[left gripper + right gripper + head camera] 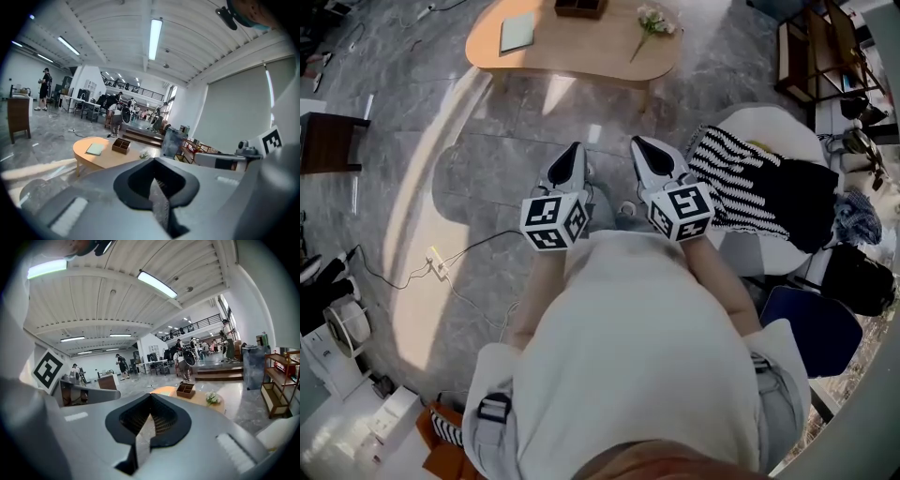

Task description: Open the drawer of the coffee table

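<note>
while both grippers are held side by side in front of the person's pale top, the coffee table [572,54] is seen well ahead of them, at the top of the head view, across a stretch of grey marble floor [487,141]. it is touched by neither gripper.

the left gripper [575,152] is shown with its jaws pressed fully together and nothing between them. the same is seen of the right gripper [639,143]: closed tight and empty. the two are kept slightly apart, tips pointed toward the table and tilted a little down, with each marker cube [554,221] nearest the body.

on the tabletop a green pad [517,32] is laid toward the left end, a brown box [580,7] with compartments is set at the far edge near the middle, and a small bunch of flowers [654,22] is laid toward the right end. the drawer cannot be made out in any view.

just right of the right gripper a white seat [769,127] is draped with a black-and-white striped cloth [741,183]. on the floor to the left a power strip [438,265] with its cable is seen, and a dark side table [328,141] is placed at the left edge. in both gripper views people are shown standing far back in the hall.
</note>
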`<state>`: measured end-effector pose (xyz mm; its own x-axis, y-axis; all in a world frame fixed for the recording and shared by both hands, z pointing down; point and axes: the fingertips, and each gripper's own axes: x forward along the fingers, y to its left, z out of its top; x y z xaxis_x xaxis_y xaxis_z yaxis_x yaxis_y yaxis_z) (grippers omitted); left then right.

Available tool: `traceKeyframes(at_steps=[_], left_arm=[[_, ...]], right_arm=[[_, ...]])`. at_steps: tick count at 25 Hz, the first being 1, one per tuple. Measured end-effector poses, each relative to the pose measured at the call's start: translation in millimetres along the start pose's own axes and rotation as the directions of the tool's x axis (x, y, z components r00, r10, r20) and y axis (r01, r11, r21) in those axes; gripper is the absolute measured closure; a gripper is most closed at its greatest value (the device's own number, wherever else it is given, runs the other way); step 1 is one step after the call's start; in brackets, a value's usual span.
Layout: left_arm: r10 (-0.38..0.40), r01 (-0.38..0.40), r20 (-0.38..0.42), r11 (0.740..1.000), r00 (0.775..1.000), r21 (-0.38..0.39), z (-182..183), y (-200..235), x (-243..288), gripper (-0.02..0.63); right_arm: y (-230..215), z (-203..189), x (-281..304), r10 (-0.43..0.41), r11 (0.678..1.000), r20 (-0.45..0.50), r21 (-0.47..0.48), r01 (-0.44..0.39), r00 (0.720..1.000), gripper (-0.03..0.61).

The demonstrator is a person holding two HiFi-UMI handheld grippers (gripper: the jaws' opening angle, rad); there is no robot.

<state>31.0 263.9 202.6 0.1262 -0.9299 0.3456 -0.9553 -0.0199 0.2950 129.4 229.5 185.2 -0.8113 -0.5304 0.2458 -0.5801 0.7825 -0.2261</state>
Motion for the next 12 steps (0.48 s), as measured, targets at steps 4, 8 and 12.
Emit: traceKeyframes(at_steps=[4,8,12], left_arm=[[0.033,-0.033,-0.018,0.999,0.999,-0.005,1,22,6,0.612],[0.035,-0.036,-0.033,0.999,0.999,-0.018,7,41,25,0.612],[0.018,-0.019,-0.053,1.0,0.998,-0.018,18,58,55,0.612]], right_arm=[[2,-1,16,0.023,1.0,-0.019,-0.009,-0.023,1.0,0.577],[-13,2,33,0.0,1.0,-0.026,0.008,0.0,1.0,0.577],[-34,12,55,-0.035,0.999,-0.025,0.024,0.035,0.999,0.577]])
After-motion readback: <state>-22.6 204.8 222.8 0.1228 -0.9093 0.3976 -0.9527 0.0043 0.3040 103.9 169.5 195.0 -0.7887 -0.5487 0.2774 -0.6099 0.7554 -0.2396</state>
